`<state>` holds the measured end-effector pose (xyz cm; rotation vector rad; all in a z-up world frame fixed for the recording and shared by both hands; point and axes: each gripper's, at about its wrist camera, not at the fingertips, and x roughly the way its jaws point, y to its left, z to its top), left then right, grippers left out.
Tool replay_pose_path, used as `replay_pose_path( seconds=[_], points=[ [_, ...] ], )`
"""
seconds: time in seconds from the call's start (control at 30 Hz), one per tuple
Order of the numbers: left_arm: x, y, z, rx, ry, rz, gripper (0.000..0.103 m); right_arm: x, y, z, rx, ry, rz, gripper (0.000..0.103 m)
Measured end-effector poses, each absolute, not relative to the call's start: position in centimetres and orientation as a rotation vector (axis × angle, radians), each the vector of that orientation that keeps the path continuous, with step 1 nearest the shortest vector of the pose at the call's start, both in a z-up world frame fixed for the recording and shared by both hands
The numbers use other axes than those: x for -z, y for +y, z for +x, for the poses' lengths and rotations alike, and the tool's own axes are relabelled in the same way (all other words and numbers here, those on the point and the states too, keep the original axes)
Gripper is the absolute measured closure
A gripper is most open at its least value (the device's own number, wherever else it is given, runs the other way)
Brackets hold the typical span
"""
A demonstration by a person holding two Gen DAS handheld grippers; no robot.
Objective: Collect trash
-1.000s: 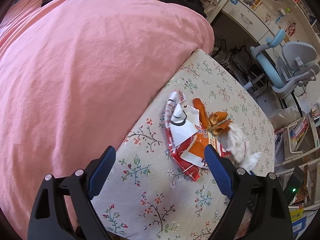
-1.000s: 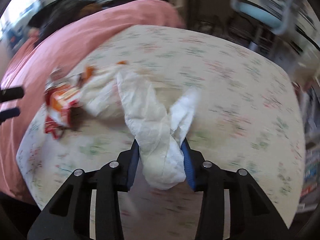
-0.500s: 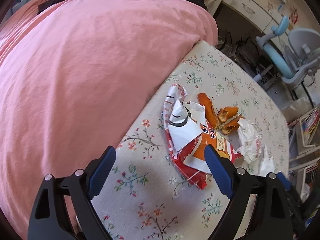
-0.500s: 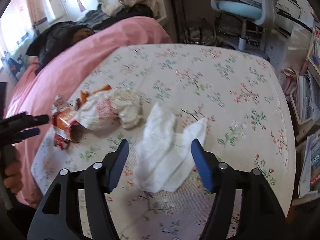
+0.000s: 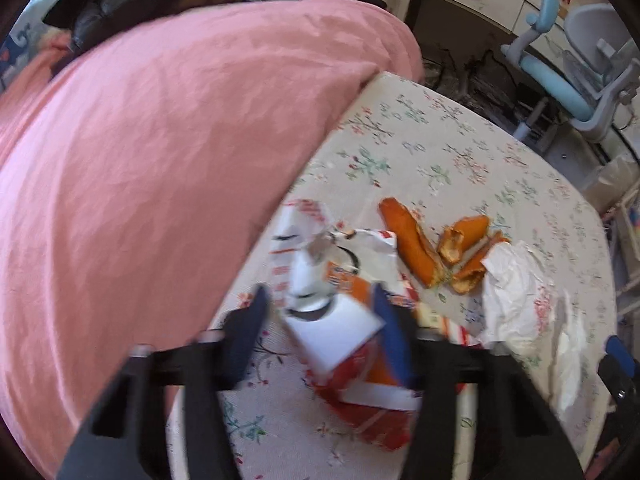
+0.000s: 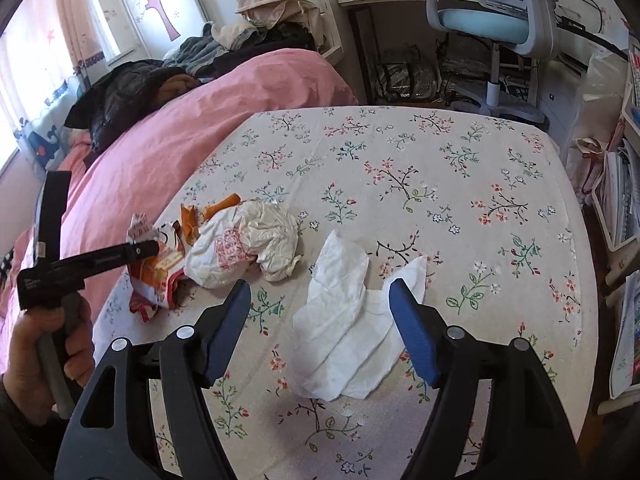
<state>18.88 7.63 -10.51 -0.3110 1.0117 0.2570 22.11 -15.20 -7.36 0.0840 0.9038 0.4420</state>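
A torn red, orange and white snack wrapper (image 5: 332, 332) lies near the table's left edge. My left gripper (image 5: 322, 316) is low over it with its jaws closing. The wrapper sits between the pads, and the left pad still stands clear of it. Orange peels (image 5: 412, 240) and a crumpled white paper bag (image 5: 512, 292) lie just beyond. In the right wrist view, a flat white tissue (image 6: 344, 320) lies on the cloth under my right gripper (image 6: 320, 292). Its jaws are opening and hold nothing. The left gripper (image 6: 140, 250) shows there side-on over the wrapper (image 6: 156, 280).
The table wears a floral cloth (image 6: 440, 160). A pink bed cover (image 5: 160, 160) presses against its left edge. A blue and grey desk chair (image 6: 500, 0) stands behind the table, with stacked books (image 6: 624, 208) to the right. A person's hand (image 6: 48, 344) grips the left tool.
My left gripper has come down over the wrapper and its jaws have narrowed. My right gripper has let go of the tissue and opened wide. The tissue now lies flat on the table.
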Motion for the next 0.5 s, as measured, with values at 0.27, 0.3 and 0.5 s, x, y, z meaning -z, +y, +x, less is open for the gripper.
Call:
replay_pose_path(
  seconds=[0.27, 0.3, 0.5],
  points=[
    [8.9, 7.8, 15.9, -0.143, 1.035, -0.334, 0.080, 6.8, -15.7, 21.8, -0.442, 0.895, 0.115, 0.034],
    [8.6, 7.5, 15.2, -0.138, 1.035, -0.289, 0.080, 6.7, -15.8, 21.6, -0.441, 0.892, 0.119, 0.034],
    [8.6, 5.5, 14.1, -0.158, 1.070, -0.116, 0.034, 6.1, -15.1, 20.7, -0.457, 0.873, 0.121, 0.034]
  ],
)
